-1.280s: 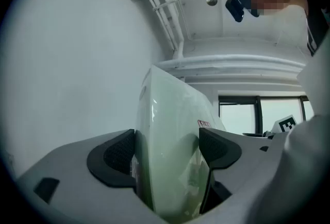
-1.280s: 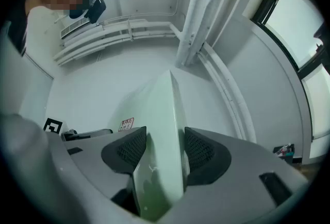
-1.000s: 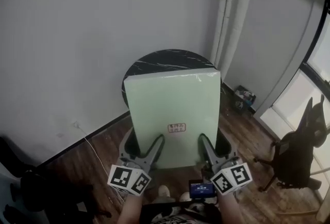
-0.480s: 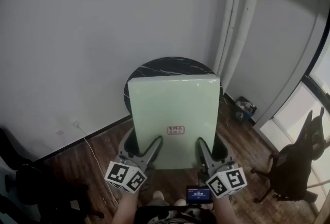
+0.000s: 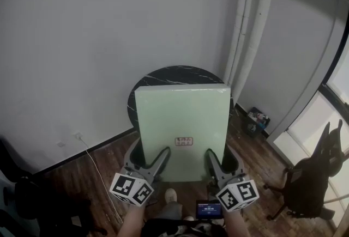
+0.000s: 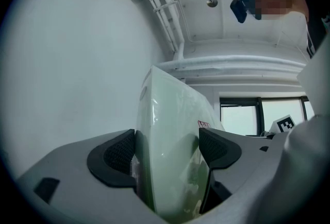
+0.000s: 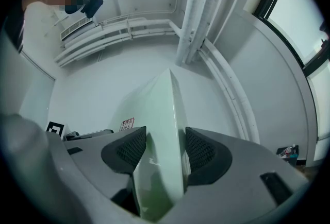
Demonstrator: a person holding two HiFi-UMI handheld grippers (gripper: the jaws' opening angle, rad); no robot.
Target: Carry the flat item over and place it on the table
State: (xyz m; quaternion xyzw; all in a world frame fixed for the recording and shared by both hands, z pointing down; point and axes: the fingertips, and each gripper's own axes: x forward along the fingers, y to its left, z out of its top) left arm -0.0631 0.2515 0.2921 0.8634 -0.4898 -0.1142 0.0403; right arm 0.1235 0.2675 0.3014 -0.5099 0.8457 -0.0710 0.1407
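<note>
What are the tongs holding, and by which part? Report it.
Both hold one pale green board by its near edge: the left tongs toward its left corner, the right tongs toward its right corner.

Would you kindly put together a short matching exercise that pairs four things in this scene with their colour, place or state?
Things:
1. flat panel
2. round table
3. left gripper
4. office chair

Descriptions:
A. black with pale veins, partly hidden behind the panel
B. pale green, held by its near edge
C. dark, at the far right of the head view
D. shut on the panel's near left corner

Pairs: 1-B, 2-A, 3-D, 4-C
</note>
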